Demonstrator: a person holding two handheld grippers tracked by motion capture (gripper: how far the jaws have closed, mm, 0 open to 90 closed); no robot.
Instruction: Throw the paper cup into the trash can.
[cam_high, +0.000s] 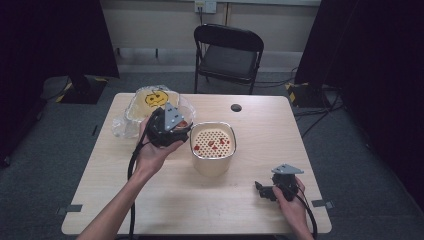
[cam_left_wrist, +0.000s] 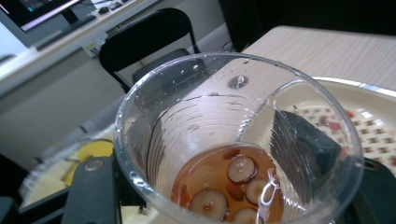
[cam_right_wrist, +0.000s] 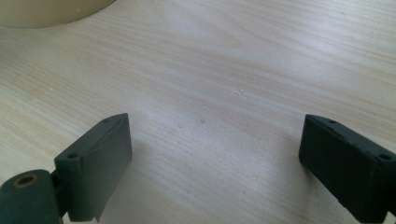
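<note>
My left gripper (cam_high: 170, 127) is shut on a clear plastic cup (cam_left_wrist: 233, 140), held up just left of a cream pot (cam_high: 212, 167). The cup holds a little amber liquid with sliced red dates (cam_left_wrist: 241, 169) and small red bits. A perforated strainer insert (cam_high: 214, 141) with a few red bits on it tops the pot, whose rim (cam_left_wrist: 369, 91) lies right beside the cup. My right gripper (cam_high: 265, 190) rests low near the table's front right. Its jaws stand wide open over bare wood, nothing between them, in the right gripper view (cam_right_wrist: 215, 158).
A crumpled clear bag with a yellow smiley face (cam_high: 156, 98) lies at the back left of the wooden table (cam_high: 150, 195). A black cable hole (cam_high: 236, 107) sits near the far edge. A black folding chair (cam_high: 230, 50) stands behind the table.
</note>
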